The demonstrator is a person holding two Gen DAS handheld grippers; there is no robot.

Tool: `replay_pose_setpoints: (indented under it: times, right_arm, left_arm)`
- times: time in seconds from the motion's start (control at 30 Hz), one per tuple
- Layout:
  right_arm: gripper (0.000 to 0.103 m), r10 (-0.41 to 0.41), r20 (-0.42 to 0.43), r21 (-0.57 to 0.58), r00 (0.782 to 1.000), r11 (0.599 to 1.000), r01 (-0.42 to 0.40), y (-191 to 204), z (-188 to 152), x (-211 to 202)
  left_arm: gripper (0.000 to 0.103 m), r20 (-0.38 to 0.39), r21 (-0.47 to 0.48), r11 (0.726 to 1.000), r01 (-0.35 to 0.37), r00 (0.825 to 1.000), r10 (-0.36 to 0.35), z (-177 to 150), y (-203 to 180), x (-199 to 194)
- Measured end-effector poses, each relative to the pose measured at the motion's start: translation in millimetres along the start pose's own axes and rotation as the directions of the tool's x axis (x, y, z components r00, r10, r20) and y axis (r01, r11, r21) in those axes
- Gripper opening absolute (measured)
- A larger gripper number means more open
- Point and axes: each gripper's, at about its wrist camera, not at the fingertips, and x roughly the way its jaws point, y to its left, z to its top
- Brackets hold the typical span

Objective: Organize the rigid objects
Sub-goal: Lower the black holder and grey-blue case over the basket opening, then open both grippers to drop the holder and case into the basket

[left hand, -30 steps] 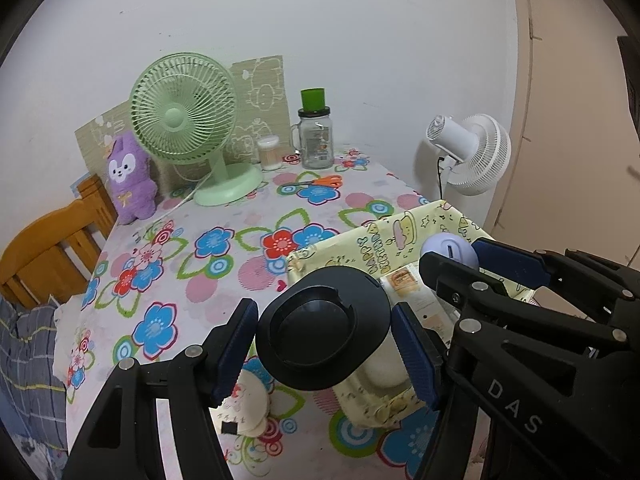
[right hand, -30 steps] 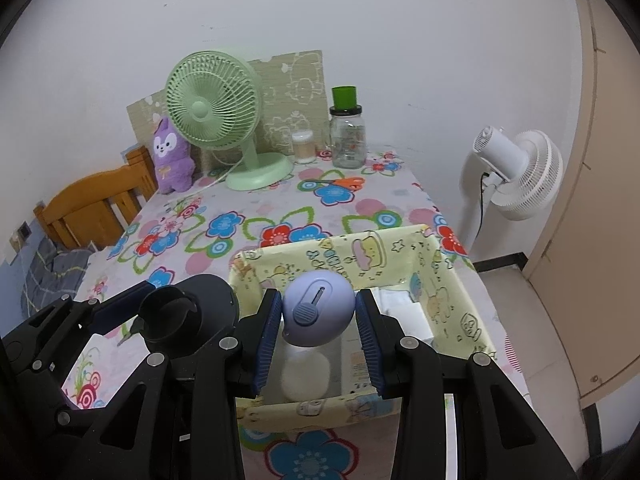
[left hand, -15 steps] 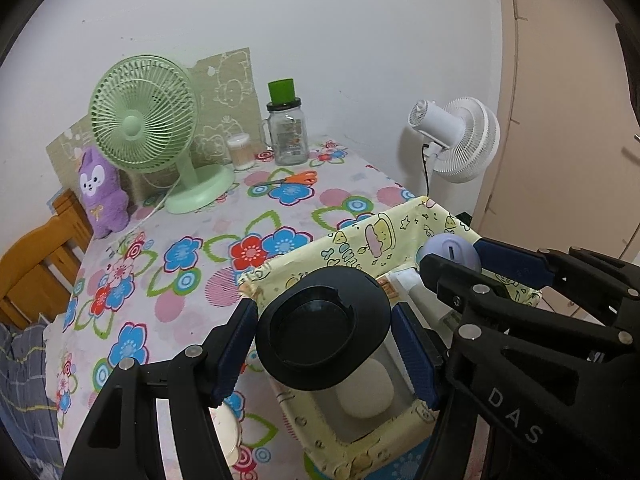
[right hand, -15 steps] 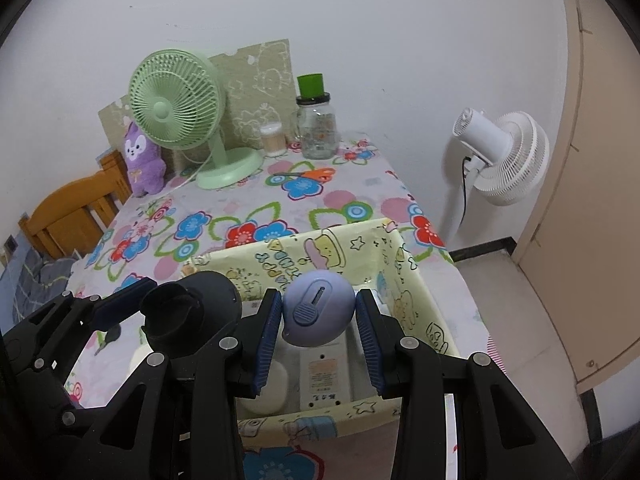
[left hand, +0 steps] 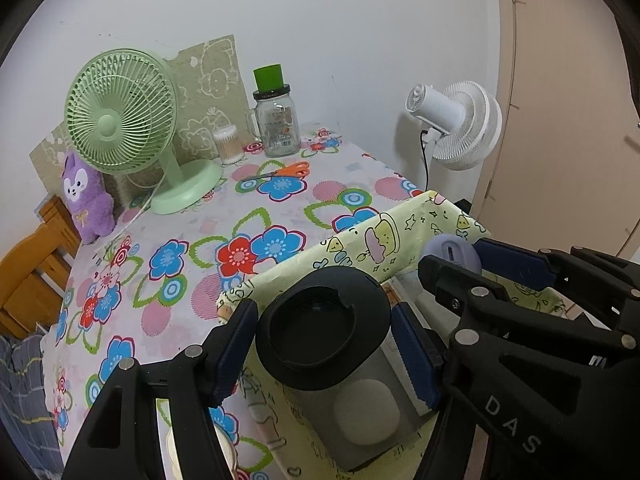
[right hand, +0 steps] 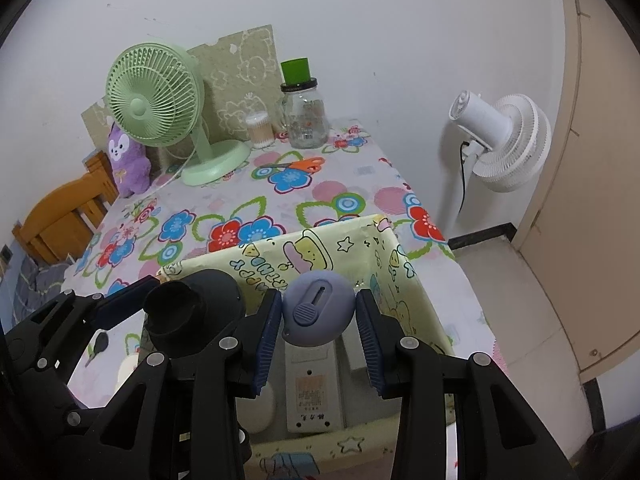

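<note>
The lavender oval device is clamped in my right tool and the black round piece in my left tool, both above the yellow fabric box beneath them; next: lower, release inside.

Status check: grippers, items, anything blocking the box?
Left gripper shut on black round cap. Right gripper shut on lilac oval gadget. Both over yellow cartoon-print fabric box. No obstruction seen.

The storage box lies under both grippers, a power strip and a rounded case inside. Beyond it stand a desk fan and jar.
</note>
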Motion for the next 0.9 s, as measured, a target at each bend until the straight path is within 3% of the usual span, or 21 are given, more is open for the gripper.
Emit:
replay_pose_setpoints:
  times: [0.4, 0.8, 0.9]
  right_arm:
    - [0.042, -0.001, -0.044, 0.005, 0.999, 1.000, 0.001, -1, 10, 27]
    - [0.042, 0.041, -0.132, 0.066, 0.990, 0.997, -0.033, -9, 11, 55]
    - [0.043, 0.056, -0.144, 0.076, 0.988, 0.996, -0.045, -9, 10, 58]
  left_arm:
    - [0.071, -0.071, 0.009, 1.000, 0.004, 0.997, -0.003, 10, 1, 28]
    - [0.072, -0.188, -0.004, 0.999, 0.054, 0.981, -0.054, 12, 0, 49]
    - [0.078, -0.195, -0.011, 0.997, 0.072, 0.978, -0.073, 12, 1, 50]
